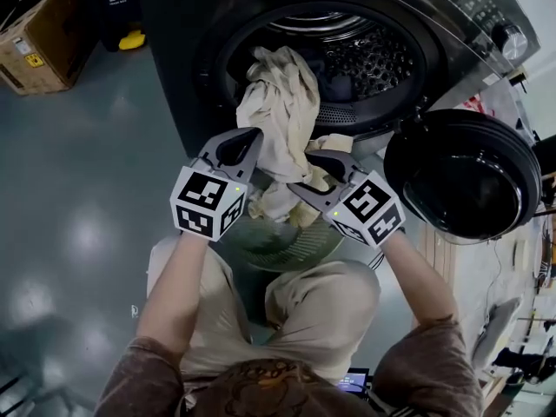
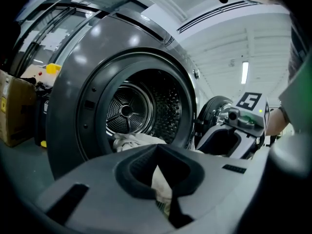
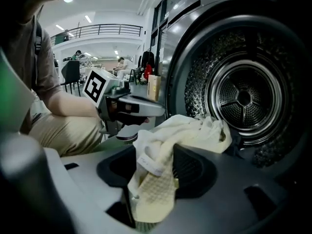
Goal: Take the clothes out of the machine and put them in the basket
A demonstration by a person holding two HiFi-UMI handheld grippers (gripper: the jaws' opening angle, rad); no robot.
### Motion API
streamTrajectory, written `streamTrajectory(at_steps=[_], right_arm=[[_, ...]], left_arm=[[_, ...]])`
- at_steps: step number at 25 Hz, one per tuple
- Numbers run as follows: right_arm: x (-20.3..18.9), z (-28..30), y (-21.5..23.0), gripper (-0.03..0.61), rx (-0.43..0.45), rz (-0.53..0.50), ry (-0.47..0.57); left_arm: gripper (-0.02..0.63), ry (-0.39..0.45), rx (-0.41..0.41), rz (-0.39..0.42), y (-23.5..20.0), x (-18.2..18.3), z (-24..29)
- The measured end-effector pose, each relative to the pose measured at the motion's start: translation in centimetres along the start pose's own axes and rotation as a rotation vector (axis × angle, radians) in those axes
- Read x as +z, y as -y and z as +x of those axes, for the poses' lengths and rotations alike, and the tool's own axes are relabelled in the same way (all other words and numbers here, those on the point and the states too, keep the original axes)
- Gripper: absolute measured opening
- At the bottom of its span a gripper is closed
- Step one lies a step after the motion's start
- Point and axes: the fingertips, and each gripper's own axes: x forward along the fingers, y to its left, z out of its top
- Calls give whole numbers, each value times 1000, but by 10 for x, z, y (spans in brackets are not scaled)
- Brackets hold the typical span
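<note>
One dark washing machine (image 1: 174, 76) filled the top of the head view, its round mouth open toward us. Its door (image 1: 465, 176) hung swung out at the right, close beside our right forearm and crowding that side of the opening. A grey, glossy floor (image 1: 78, 215) spread to the left.

Our knees in beige trousers (image 1: 321, 307) sat below the mouth. Between them stood the greenish mesh basket (image 1: 278, 246), largely covered by what hung above it. A cream cloth (image 1: 282, 102) bunched in the lower left of the drum mouth, spilled over the rim and trailed down to the basket, so it was half out of the machine.

A cardboard box (image 1: 39, 37) stood well apart at the far left, with a small yellow object (image 1: 132, 40) near it.

We had the left gripper (image 1: 249, 144) on the cloth's left side, its jaws closed together with a fold of the fabric pinched between them. The right gripper (image 1: 323, 168) met the cloth from the right. Its jaws stood apart, with a waffle-textured end draped loosely through the gap.
</note>
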Motion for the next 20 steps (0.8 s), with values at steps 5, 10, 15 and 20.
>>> streamTrajectory(at_steps=[5,10,15,20], right_arm=[[9,3,17,235,-4,-3,-6],[0,2,14,253,54,9,-72],[-5,-13,16,265,40,41,-51],[0,-2,53,296,-43,80,11]], left_arm=[[6,-3,10,2,-3,0,-3],[6,-4,14,9,-6,0,-6],[6,-1,21,-1,-9,1,-6],[6,0,12,-2,-3,1,-2]])
